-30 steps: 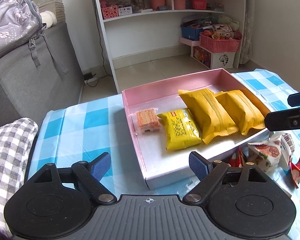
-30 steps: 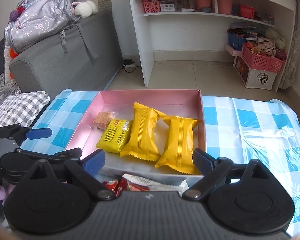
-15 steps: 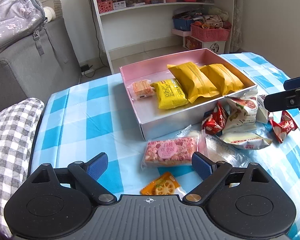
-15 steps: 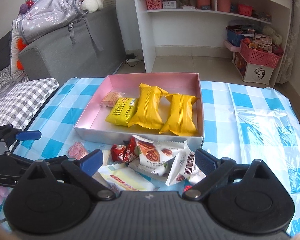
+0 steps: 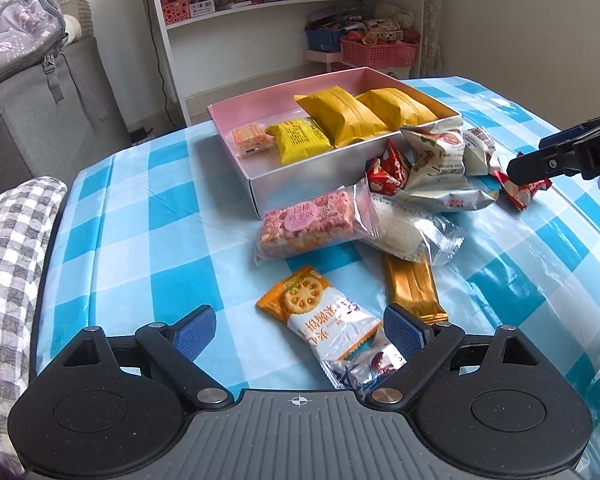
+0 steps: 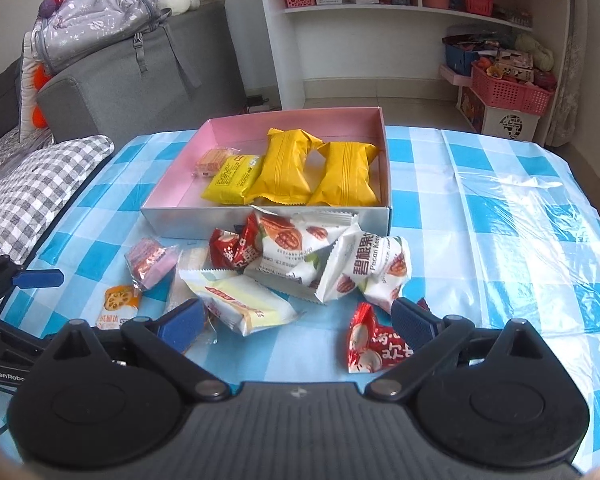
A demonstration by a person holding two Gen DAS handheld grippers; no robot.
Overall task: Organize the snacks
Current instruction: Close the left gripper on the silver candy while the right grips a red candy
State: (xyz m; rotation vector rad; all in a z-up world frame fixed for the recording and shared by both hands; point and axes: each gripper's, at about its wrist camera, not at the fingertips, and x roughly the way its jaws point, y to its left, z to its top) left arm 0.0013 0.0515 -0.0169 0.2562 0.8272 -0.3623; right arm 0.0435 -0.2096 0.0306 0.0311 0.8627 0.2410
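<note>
As both hands drew back from the pink box [image 6: 188,156], loose snacks [image 6: 308,256] came into view piled against its near wall. Left gripper [image 5: 298,330] and right gripper [image 6: 296,320] spread wider, grasping nothing; sorting had barely begun.

Ahead of my fingers, pink box [image 6: 383,152] holds two yellow packs [image 6: 312,172], a smaller yellow pack, an orange cracker lying flat. Loose heap [image 6: 300,256] lies before its near wall. Biscuit pack [image 5: 332,320] lies between my left fingers; red sachet [image 6: 374,346] beside my right ones.
</note>
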